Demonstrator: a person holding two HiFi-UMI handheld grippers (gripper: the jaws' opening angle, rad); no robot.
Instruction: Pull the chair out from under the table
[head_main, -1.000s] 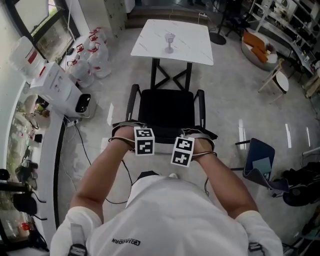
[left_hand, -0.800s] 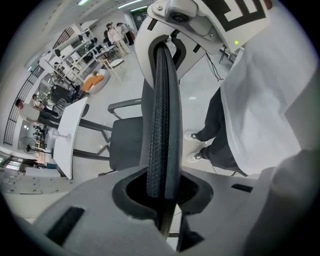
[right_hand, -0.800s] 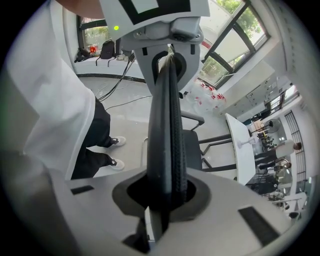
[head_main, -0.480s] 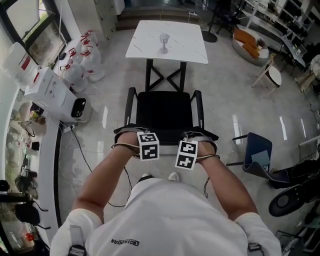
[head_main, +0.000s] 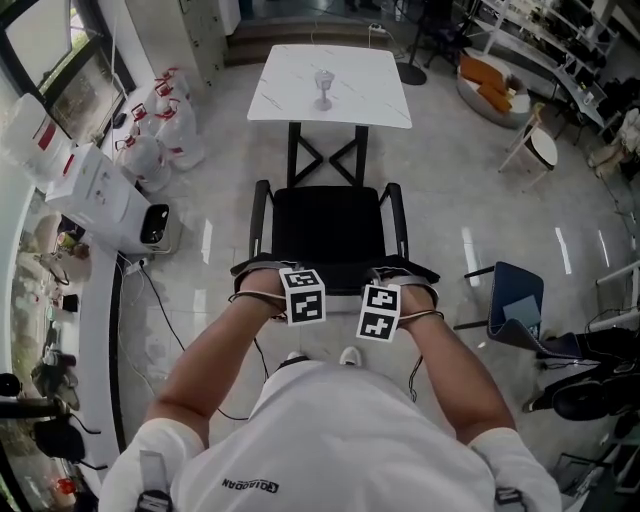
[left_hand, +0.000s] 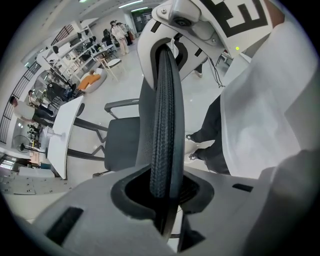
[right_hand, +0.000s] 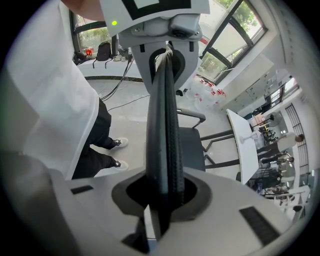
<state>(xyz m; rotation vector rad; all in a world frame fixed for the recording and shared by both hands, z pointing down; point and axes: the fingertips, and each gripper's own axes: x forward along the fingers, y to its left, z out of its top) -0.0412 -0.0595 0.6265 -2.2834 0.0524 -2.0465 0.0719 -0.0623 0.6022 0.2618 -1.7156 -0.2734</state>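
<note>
The black office chair (head_main: 328, 225) stands pulled back from the white table (head_main: 370, 95), its seat out in front of the table's black legs. Its backrest top (head_main: 335, 268) is just ahead of the person. My left gripper (head_main: 258, 280) straddles the backrest's left part, pointing straight down. Its jaws are opening, and the ribbed rim (left_hand: 162, 125) runs between them with a gap beside it. My right gripper (head_main: 408, 280) is on the right part. Its jaws are also easing apart, still close on the rim (right_hand: 167, 130). A stemmed glass (head_main: 322, 88) stands on the table.
A white boxy appliance (head_main: 100, 190) and water jugs (head_main: 160, 135) stand at the left, with a cable (head_main: 165, 300) on the floor. A blue bin (head_main: 515, 305) is at the right, a round stool (head_main: 540, 148) further back. The person's shoes (head_main: 348, 355) are behind the chair.
The head view has shifted slightly. Both grippers stay on the backrest top, and the chair keeps about the same distance from the table.
</note>
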